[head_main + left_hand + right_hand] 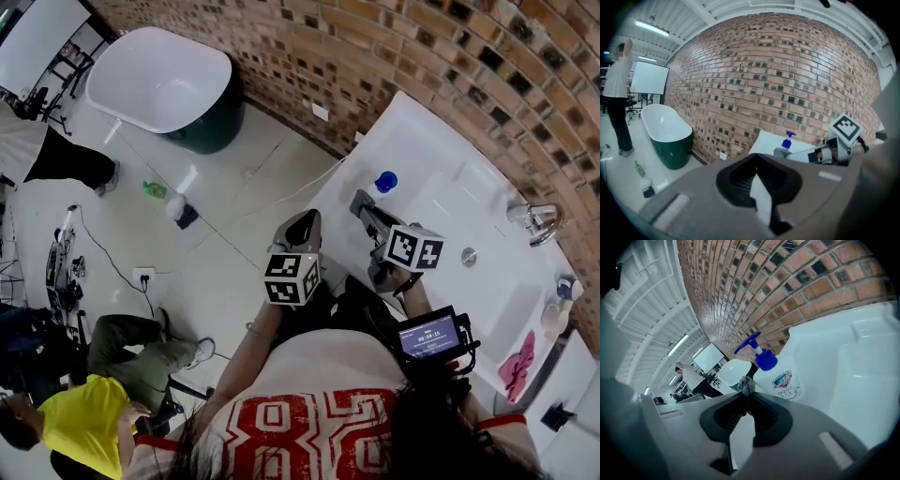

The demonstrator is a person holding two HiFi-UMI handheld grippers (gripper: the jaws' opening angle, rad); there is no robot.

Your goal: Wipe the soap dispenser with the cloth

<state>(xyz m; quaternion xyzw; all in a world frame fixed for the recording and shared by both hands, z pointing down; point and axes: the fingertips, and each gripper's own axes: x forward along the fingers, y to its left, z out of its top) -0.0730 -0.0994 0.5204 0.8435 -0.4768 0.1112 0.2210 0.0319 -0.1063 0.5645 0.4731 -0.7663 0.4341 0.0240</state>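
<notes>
A white soap dispenser with a blue pump stands at the near left end of the white sink counter. In the right gripper view the dispenser is just beyond the jaws. My right gripper is shut on a small grey cloth that pokes out at the tips, close to the bottle's side. In the head view my right gripper points at the bottle from just below it. My left gripper hangs over the floor to the left, and its jaws are shut with nothing in them.
The sink has a chrome faucet and a drain. A pink cloth lies at the counter's right end near small bottles. A white and green bathtub stands far left. A seated person in yellow is at bottom left.
</notes>
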